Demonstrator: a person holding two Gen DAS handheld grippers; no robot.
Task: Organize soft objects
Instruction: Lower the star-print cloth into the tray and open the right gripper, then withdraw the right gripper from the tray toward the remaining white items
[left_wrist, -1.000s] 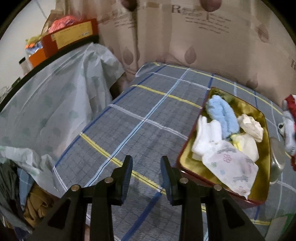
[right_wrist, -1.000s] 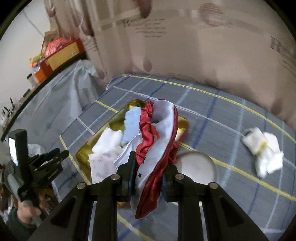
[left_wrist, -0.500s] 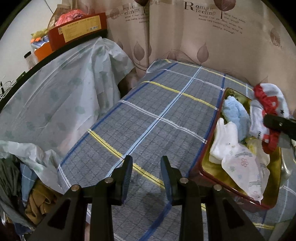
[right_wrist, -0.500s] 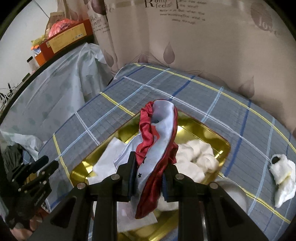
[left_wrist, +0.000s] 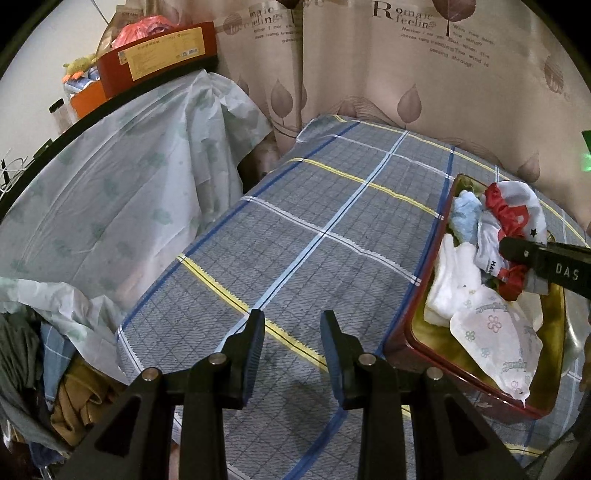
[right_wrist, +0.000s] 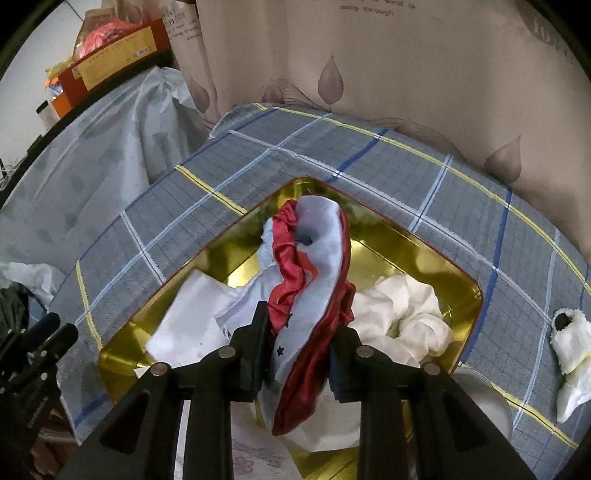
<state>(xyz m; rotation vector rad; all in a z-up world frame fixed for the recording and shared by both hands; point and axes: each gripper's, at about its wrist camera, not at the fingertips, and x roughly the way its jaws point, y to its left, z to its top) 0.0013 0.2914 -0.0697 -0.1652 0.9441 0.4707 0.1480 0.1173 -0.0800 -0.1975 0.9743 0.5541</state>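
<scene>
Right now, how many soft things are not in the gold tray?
2: the red and white cloth pinched in the right gripper above the gold tray, and a white sock lying on the bedcover. More may be hidden.

bare checked cloth (left_wrist: 295, 236) left of the crowded tray (left_wrist: 417, 328).

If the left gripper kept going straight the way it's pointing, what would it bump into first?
Probably the plaid tablecloth. The left gripper has open, empty jaws aimed down across bare cloth, and the gold tray sits off to its right, out of that line. Depth is hard to judge.
</scene>
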